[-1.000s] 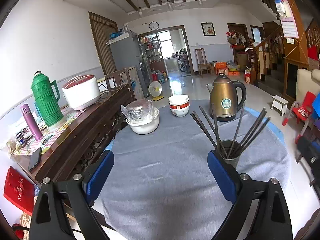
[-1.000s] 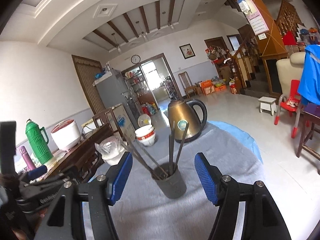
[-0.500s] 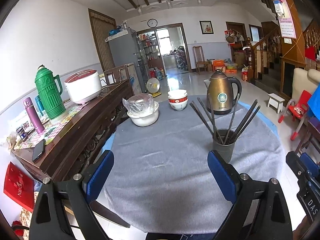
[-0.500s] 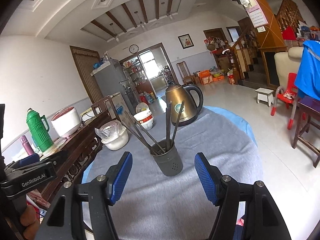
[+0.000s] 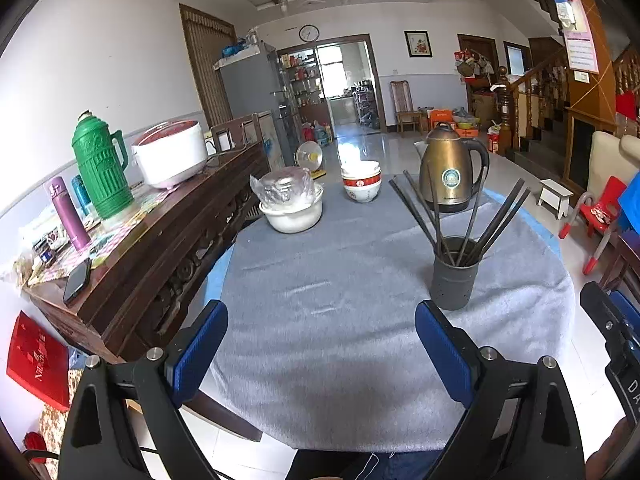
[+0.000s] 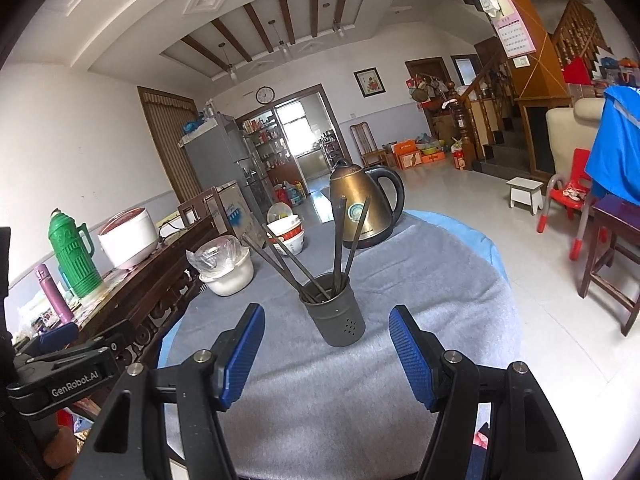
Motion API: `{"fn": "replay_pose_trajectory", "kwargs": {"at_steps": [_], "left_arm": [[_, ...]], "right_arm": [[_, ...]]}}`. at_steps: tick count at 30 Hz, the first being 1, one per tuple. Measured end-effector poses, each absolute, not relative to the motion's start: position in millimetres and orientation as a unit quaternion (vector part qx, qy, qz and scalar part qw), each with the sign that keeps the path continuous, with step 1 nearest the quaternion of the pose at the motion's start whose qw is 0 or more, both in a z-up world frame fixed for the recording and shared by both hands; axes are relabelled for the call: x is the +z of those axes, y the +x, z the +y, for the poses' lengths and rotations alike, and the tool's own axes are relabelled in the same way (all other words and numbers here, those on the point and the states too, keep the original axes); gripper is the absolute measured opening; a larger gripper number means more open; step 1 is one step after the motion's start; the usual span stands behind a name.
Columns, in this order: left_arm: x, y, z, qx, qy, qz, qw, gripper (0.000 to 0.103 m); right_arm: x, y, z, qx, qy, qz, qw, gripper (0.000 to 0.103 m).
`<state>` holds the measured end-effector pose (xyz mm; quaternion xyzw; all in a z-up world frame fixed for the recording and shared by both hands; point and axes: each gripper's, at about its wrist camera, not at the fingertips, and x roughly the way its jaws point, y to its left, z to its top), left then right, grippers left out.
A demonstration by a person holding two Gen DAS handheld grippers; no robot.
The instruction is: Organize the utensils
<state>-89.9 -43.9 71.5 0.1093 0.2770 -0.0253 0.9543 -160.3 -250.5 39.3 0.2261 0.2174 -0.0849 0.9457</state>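
A grey-clothed round table (image 5: 340, 320) bears an upright holder (image 6: 334, 312) filled with dark chopsticks (image 6: 340, 236). Left gripper (image 5: 320, 344) and right gripper (image 6: 326, 354) are held spread, nothing grasped.

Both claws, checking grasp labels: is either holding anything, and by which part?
Nothing is held: the left claw and right claw stand open, short of the dark grey chopstick cup.

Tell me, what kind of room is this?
Most likely the open living and dining room of a family home. A cloth-covered round table holds a kettle, stacked bowls and a holder of chopsticks; a fridge and a wooden staircase stand behind.
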Motion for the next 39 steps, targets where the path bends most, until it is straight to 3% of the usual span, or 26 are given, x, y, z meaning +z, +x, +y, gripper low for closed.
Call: {"fn": "replay_pose_trajectory", "kwargs": {"at_steps": [39], "left_arm": [[62.6,-95.0,-29.8,-0.014,0.097,0.286,0.953,0.095]], "right_arm": [[42.2,-167.1,-237.1,-0.081,0.211,0.209,0.951,0.069]]}}
